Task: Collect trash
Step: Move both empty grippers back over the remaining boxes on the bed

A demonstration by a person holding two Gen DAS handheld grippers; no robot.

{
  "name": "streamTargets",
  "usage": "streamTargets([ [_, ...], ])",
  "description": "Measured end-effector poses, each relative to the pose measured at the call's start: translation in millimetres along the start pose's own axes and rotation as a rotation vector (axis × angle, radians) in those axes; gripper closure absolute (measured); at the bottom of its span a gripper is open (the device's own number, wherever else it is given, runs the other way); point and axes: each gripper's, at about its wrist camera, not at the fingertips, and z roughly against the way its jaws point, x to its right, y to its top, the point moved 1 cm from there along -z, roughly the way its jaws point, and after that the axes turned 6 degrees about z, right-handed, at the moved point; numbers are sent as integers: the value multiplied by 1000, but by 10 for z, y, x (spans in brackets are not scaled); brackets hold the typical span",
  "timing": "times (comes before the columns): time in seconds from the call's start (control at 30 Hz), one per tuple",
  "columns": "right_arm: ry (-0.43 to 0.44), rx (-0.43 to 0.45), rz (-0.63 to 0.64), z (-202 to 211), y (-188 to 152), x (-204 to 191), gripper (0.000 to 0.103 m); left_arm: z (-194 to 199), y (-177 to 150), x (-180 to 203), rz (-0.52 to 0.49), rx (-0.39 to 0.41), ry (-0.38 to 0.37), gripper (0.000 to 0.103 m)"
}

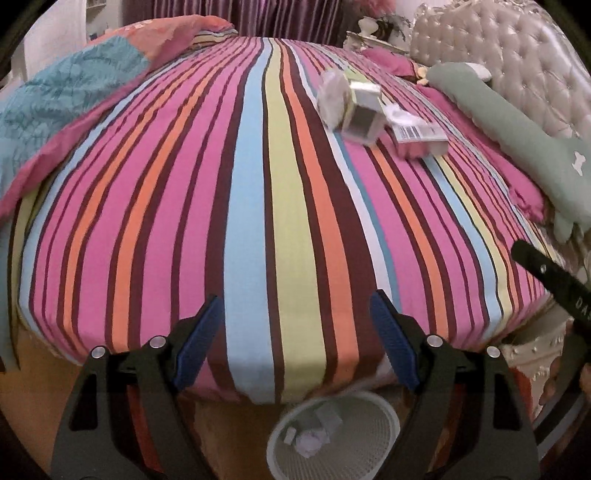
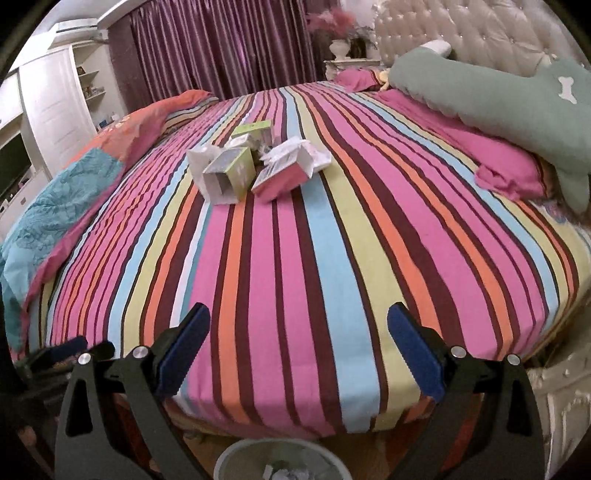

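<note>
A heap of trash lies far out on the striped bed: an open green-and-white carton [image 2: 229,173] [image 1: 360,114], a pink box [image 2: 279,179], a barcoded box [image 1: 419,136], a second green carton [image 2: 255,131] and crumpled white paper [image 2: 288,149]. Below the near bed edge stands a white mesh bin [image 1: 334,434] [image 2: 282,463] holding scraps of paper. My left gripper [image 1: 295,332] hangs open over the bed's edge above the bin, nothing between its blue pads. My right gripper [image 2: 299,339] is open and empty too, well short of the heap. Its black finger [image 1: 554,280] shows at the left wrist view's right edge.
A teal and pink quilt [image 2: 55,206] is bunched along the bed's left side. Pink pillows [image 2: 506,162] and a long green cushion [image 2: 517,107] lie against the tufted headboard [image 2: 472,33] at right. A white carved nightstand [image 2: 561,406] stands beside the bed's near right corner.
</note>
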Motion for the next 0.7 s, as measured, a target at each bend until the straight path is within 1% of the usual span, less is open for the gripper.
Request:
streamTargets([
  [0.17, 10, 0, 2, -169, 229, 73, 11, -102, 425, 16, 18, 14, -16, 24],
  [0.3, 36, -12, 2, -318, 402, 90, 11, -212, 833, 83, 33, 30, -20, 23],
  [0.47, 58, -20, 31, -499, 607, 37, 11, -339, 1274, 221, 56, 32, -49, 23],
  [0.57, 74, -21, 25, -589, 716, 65, 11, -437, 1530, 315, 55, 36, -48, 23],
  [0.7, 92, -34, 1, -749, 857, 123, 11, -624, 1861, 375, 78, 27, -57, 24],
])
